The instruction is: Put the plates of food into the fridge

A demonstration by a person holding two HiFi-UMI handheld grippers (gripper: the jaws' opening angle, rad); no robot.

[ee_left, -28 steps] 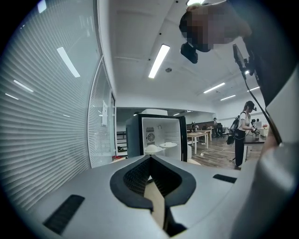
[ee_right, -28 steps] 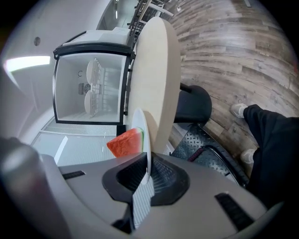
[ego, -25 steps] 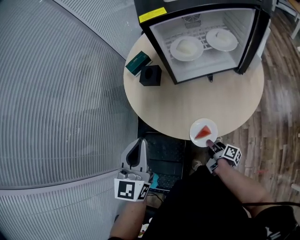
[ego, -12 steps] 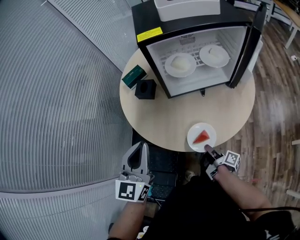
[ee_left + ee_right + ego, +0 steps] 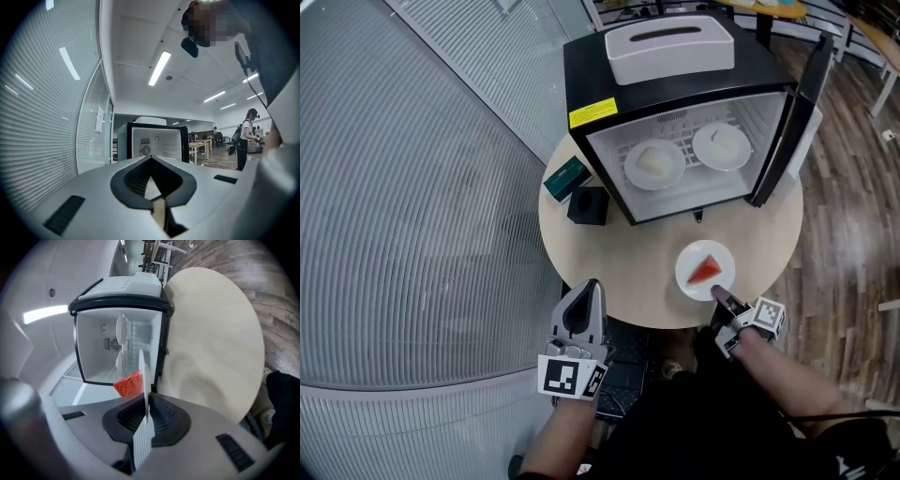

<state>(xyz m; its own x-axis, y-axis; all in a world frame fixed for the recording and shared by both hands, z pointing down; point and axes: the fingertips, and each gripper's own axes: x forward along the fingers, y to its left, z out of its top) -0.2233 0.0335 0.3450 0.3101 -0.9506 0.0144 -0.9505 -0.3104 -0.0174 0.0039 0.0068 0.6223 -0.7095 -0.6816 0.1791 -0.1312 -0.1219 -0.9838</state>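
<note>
White plate [image 5: 705, 270] with a red wedge, probably watermelon, is at the table's [image 5: 609, 248] near right edge. The right gripper [image 5: 721, 298] pinches its near rim, ready to carry it to the open fridge [image 5: 586, 80] at the far side. The left gripper [image 5: 581, 314], pressed together and empty, waits near left.

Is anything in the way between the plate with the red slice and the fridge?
Nothing visible. The fridge has its door open, and nothing lies on the table between it and the plate.

Three round white plates [image 5: 633, 169] [image 5: 700, 148] [image 5: 689, 267] are counted, one black mini fridge [image 5: 591, 84], one round wooden table [image 5: 637, 244], one green box [image 5: 564, 178], one black cube [image 5: 588, 204].
</note>
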